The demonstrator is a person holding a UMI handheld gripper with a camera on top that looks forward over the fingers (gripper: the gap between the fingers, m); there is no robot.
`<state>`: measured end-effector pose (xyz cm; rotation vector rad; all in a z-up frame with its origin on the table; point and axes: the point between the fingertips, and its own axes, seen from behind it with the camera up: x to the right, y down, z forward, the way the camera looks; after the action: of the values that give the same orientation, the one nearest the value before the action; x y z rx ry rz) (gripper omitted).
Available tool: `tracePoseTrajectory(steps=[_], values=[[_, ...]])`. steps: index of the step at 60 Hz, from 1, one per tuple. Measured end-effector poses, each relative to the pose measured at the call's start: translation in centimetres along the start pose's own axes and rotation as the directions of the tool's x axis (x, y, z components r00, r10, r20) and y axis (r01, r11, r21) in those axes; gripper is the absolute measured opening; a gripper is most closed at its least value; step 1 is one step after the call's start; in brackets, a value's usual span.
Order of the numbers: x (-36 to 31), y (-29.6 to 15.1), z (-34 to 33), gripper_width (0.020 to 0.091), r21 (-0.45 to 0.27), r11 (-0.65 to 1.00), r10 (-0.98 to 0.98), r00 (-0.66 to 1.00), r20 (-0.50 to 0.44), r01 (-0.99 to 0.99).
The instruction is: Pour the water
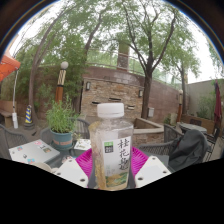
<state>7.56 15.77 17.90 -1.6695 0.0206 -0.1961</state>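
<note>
While only one view is on hand, the gripper view, it gives enough to log. The gripper (111,168) has its two fingers spread about as wide as a bottle, with the magenta pads (88,162) showing either side of the bottle (111,146). The bottle stands upright between the fingers, dead centre, cap on. White cap (110,110), clear body with yellowish liquid, dark green label with white characters, not readable beyond that. The pads sit right at the bottle's sides; contact looks likely on both, but the bottle's base is hidden, so can't tell if it is lifted or standing on something. White finger bodies (152,168) flank the pads at the bottom.

Beyond the fingers: outdoor patio. On one side, a potted plant (61,121), green leaves, in a pale pot, on a table (36,150) with a light top. A tall wooden post (62,83) with a pale top stands behind the plant. A brick wall (110,85) runs across the middle distance behind the bottle. Trees (150,45) rise above it, trunks and leafy canopy, pale sky through gaps. On the other side of the bottle, something dark grey, cloth or a cover (188,148), draped over furniture; can't tell what it is. An orange object (8,66) sits far off beyond the plant, unclear.
</note>
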Motion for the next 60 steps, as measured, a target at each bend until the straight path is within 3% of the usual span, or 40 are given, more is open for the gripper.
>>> tracePoseTrajectory(steps=[8, 22, 23, 26, 34, 41, 47, 53, 60], values=[[-0.6, 6.3, 1.0, 0.0474, -0.038, 0.985, 0.168, 0.984, 0.06, -0.166], [-1.0, 11.0, 1.0, 0.0481, -0.084, 0.983, 0.172, 0.974, 0.151, -0.161], [-0.6, 10.3, 0.8, 0.0478, -0.041, 0.989, 0.15, 0.976, 0.155, -0.145], [-0.3, 10.0, 0.7, 0.0479, -0.02, 0.993, 0.115, 0.981, 0.158, -0.113], [0.1, 10.1, 0.8, 0.0481, -0.029, 0.992, 0.124, 0.981, 0.152, -0.121], [-0.1, 10.2, 0.6, 0.0633, -0.053, 0.991, 0.126, 0.982, 0.143, -0.119], [-0.4, 13.3, -0.4, 0.0837, -0.233, 0.968, 0.127, 0.983, 0.13, -0.095], [-1.0, 12.7, -2.9, 0.0854, -0.252, 0.961, 0.156, 0.978, 0.138, -0.118], [-0.2, 11.8, -6.8, 0.0844, -0.293, 0.952, 0.118, 0.99, 0.084, -0.089]])
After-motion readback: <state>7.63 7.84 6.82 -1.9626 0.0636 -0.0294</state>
